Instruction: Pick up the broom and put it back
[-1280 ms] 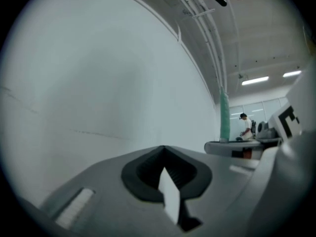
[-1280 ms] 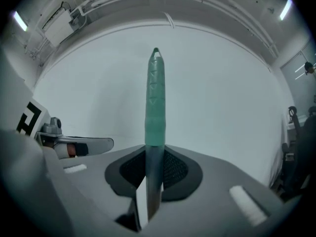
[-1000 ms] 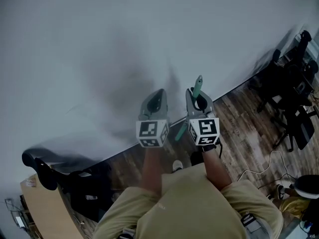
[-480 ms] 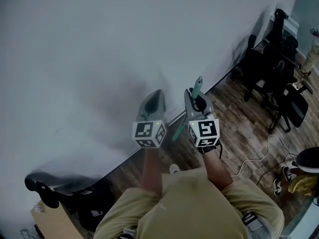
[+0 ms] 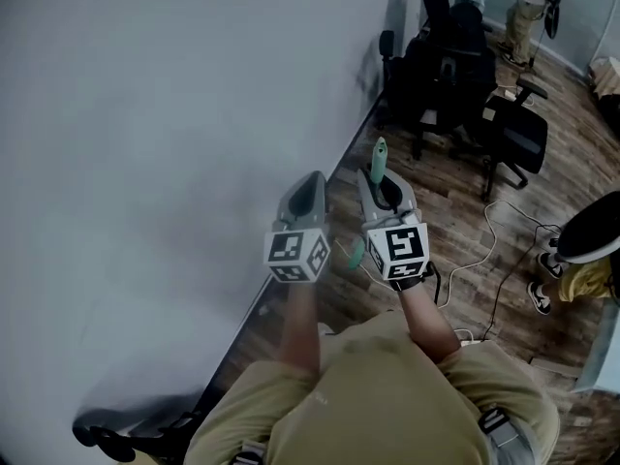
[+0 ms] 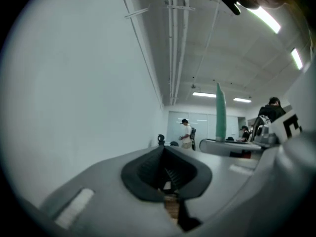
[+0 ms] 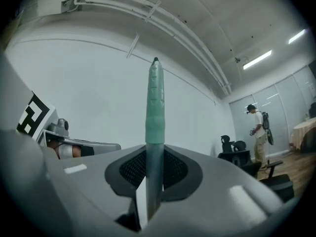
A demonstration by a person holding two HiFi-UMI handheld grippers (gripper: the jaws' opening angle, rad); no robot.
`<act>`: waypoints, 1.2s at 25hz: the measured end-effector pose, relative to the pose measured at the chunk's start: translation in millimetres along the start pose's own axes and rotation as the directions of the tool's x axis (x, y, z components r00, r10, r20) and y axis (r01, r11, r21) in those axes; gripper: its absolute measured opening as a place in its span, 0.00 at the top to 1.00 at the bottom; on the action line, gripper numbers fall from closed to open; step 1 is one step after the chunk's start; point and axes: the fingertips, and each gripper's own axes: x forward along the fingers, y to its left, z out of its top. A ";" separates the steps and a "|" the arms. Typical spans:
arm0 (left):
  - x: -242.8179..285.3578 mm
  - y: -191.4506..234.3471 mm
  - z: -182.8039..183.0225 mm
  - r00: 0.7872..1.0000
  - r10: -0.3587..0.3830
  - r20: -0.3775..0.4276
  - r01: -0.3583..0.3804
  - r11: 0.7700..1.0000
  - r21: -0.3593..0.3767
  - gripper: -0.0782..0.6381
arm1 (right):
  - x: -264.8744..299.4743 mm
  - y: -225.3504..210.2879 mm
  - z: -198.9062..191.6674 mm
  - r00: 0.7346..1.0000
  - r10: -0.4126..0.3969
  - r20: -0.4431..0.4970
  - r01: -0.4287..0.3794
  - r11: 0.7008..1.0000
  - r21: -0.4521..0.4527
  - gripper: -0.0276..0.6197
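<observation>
Broom handle (image 7: 153, 157) stands upright near the wall (image 5: 145, 114), clamped by the right gripper (image 5: 385, 192) below its green grip (image 7: 155, 107); it seems stiff, light, slippery. Left gripper (image 6: 166, 174) is closed, empty.

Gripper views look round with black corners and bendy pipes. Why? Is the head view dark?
Left gripper view: a wide-angle lens bends the white ceiling pipes and leaves black corners. Right gripper view: same bending; the grey broom handle with a green tip sharp, the close foreground blurry. Head view: dim, with grey shadows on the white wall.
</observation>
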 end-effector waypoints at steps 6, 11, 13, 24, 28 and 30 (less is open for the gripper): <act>73.2 -100.0 -38.5 0.989 -0.139 -0.052 0.139 0.990 -0.014 0.89 | -47.6 -118.6 -20.7 0.988 -0.155 -0.023 0.155 0.988 -0.003 0.87; 113.5 -152.8 -68.7 0.966 -0.224 -0.127 0.227 0.974 0.013 0.89 | -71.2 -197.1 -50.7 0.958 -0.276 -0.079 0.277 0.961 -0.001 0.87; 132.2 -155.6 -70.8 0.964 -0.230 -0.138 0.233 0.973 0.007 0.89 | -68.0 -216.2 -57.5 0.951 -0.294 -0.091 0.296 0.955 -0.002 0.87; 289.6 -98.5 -102.7 0.934 -0.324 -0.148 0.322 0.946 -0.037 0.89 | 46.0 -309.3 -130.3 0.906 -0.385 -0.174 0.396 0.918 0.029 0.87; 341.8 -44.7 -125.1 0.928 -0.333 -0.168 0.324 0.943 -0.079 0.89 | 110.4 -319.7 -166.6 0.889 -0.401 -0.221 0.411 0.912 0.002 0.87; 373.5 -16.8 -138.1 0.921 -0.337 -0.194 0.322 0.941 -0.106 0.89 | 148.5 -329.1 -185.8 0.878 -0.402 -0.260 0.415 0.910 -0.005 0.87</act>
